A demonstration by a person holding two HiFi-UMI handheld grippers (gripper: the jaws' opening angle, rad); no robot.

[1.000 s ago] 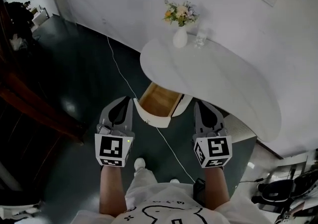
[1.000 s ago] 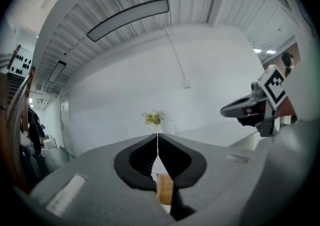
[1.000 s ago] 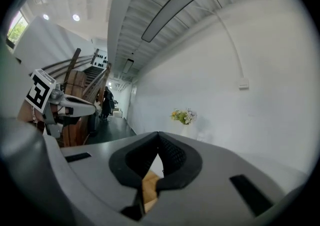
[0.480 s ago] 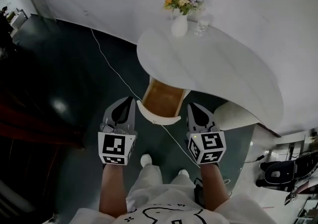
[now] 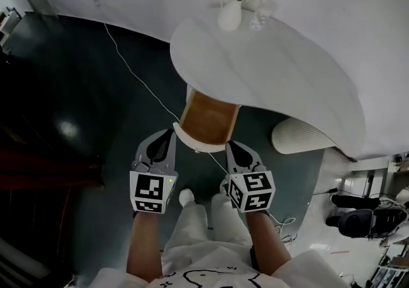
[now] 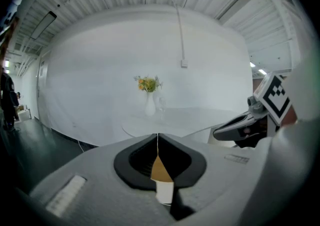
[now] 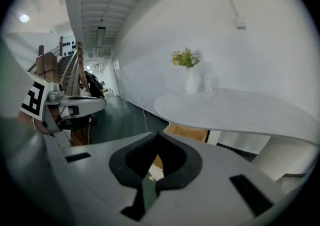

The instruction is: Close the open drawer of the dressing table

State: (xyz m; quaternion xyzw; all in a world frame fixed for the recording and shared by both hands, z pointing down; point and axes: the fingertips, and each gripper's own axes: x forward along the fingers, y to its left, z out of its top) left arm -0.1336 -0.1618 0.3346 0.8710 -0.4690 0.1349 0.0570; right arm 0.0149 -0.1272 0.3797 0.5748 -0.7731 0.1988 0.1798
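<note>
The white dressing table [image 5: 281, 76] stands against the wall. Its drawer [image 5: 208, 117] is pulled out toward me, showing a bare wooden inside and a curved white front [image 5: 195, 144]. My left gripper [image 5: 169, 132] is shut and hangs just left of the drawer front, apart from it. At the front's right end my right gripper [image 5: 229, 145] is shut, its tips close to the front; contact cannot be told. In the left gripper view the shut jaws [image 6: 157, 137] frame the drawer's wood [image 6: 160, 169]. The drawer [image 7: 187, 131] shows under the tabletop in the right gripper view.
A white vase of flowers [image 5: 230, 11] and a clear glass [image 5: 259, 18] stand at the table's back. A white ribbed stool [image 5: 300, 136] sits under the table's right part. A cable [image 5: 137, 76] runs over the dark floor. My shoes [image 5: 185, 197] are below the drawer.
I have stepped closer and more square to the drawer. The right gripper has moved left and down toward the drawer front; the left gripper has held its place beside it.
</note>
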